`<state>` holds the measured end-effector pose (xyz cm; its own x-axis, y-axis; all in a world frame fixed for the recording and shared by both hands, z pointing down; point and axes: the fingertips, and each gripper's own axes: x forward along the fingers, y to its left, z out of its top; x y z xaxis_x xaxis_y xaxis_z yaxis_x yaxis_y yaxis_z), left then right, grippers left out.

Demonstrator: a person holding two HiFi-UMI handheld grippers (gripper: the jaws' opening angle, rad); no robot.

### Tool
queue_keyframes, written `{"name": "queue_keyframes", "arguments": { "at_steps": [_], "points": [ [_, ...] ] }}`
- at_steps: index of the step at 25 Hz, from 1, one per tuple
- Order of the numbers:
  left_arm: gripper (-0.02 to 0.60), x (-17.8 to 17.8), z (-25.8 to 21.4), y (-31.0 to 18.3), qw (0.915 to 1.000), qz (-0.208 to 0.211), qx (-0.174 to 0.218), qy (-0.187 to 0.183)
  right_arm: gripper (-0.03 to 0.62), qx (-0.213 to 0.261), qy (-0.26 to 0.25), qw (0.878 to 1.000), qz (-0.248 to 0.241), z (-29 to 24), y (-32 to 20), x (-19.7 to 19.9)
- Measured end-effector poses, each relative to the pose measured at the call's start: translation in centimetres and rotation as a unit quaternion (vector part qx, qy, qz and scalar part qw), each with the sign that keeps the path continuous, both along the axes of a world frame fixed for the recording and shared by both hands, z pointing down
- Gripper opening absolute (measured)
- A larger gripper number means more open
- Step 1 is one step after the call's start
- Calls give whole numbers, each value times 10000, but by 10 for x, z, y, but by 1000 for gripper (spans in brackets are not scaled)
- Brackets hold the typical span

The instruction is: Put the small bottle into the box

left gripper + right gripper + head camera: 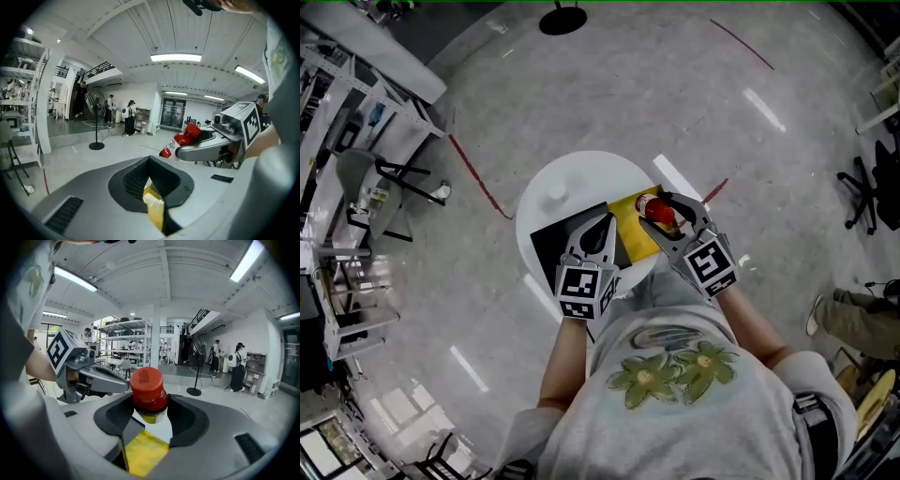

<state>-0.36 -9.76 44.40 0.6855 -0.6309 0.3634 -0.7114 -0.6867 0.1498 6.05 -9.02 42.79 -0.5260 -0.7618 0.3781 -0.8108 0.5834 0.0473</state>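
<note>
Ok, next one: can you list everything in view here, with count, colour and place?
table: one, white, round, in front of the person
black sheet: one, black, on the table's near side
box: one, yellow, on the table beside the sheet
small bottle: one, red cap, pale body, held over the box
small object: one, white, far side of the table; too small to identify
stand base: one, black, on the floor beyond the table
tape lines: several, red, on the floor
left hand-held gripper: one, grey, shut on the box's edge
right hand-held gripper: one, grey, shut on the small bottle
</note>
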Motion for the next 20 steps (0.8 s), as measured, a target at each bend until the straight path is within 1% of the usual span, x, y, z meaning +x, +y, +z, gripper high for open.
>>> {"name": "queue_keyframes", "arguments": {
  "at_steps": [11,15,20],
  "points": [
    [3,-9,11,-16,9994,-254,-197,-108,229,-309,82,9987,-403,26,-23,-9],
    [3,-9,17,-17,9992,-287,-254,-125,229,-374,122,9978,-540,37,-26,-12],
    [3,-4,23,-16,9986,-374,-320,-173,229,-494,182,9963,-681,50,-26,-6]
  ]
}}
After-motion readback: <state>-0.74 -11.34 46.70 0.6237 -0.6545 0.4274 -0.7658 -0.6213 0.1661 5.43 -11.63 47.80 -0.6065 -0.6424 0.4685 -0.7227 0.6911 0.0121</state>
